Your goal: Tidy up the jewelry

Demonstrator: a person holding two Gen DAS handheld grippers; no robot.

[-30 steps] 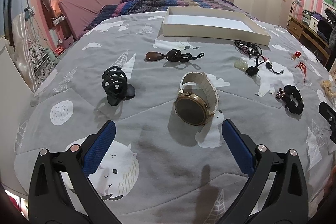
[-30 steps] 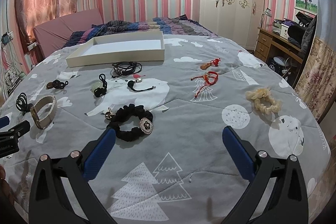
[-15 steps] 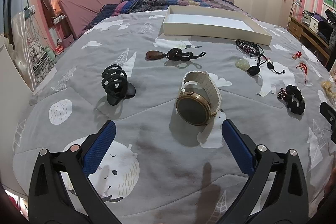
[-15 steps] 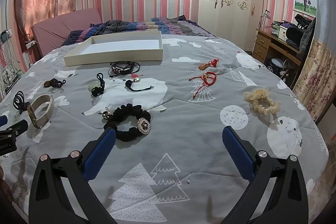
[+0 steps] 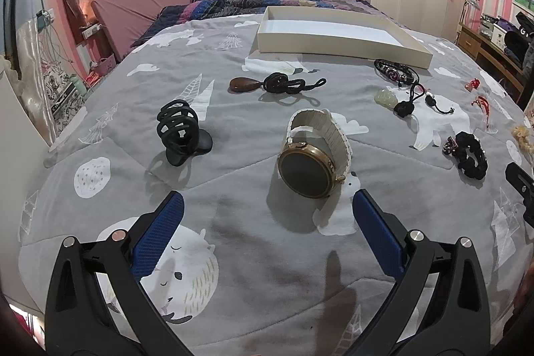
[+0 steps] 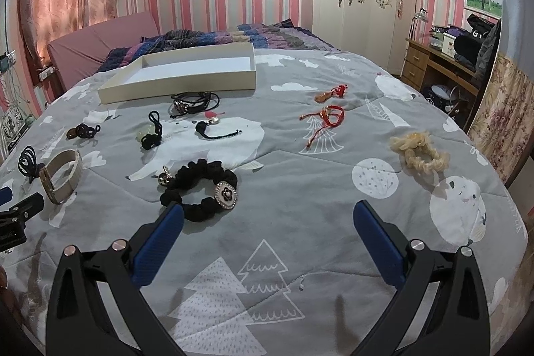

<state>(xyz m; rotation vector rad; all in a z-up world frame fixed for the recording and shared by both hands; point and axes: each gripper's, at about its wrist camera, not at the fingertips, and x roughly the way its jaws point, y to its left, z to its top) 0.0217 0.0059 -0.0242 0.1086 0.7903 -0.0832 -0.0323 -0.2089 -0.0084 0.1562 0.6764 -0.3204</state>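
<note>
Over the near edge of the bed (image 5: 110, 89), the left hand-held gripper (image 5: 267, 222) hangs low above the grey quilt, level, with its blue fingers (image 5: 157, 232) spread wide and holding nothing. Just beyond its fingertips, slightly toward the right finger, a gold watch (image 5: 310, 169) with a pale strap stands on its edge, dial tilted toward the camera. A black hair claw (image 5: 178, 130) sits near the watch, toward the bed's left edge. Farther in lie a brown pendant (image 5: 243, 84) on a black cord and a black bracelet (image 5: 395, 72); the bracelet lies just before an empty white tray (image 5: 333, 42) near the far end.

The right hand-held gripper (image 6: 267, 222) is held alongside, also low, level and spread with nothing between its fingers. A black scrunchie (image 6: 200, 189) with a flower charm lies just by its left fingertip. A red cord bracelet (image 6: 327, 119) and a cream scrunchie (image 6: 419, 152) lie toward the bed's right edge, well apart from the gripper.
</note>
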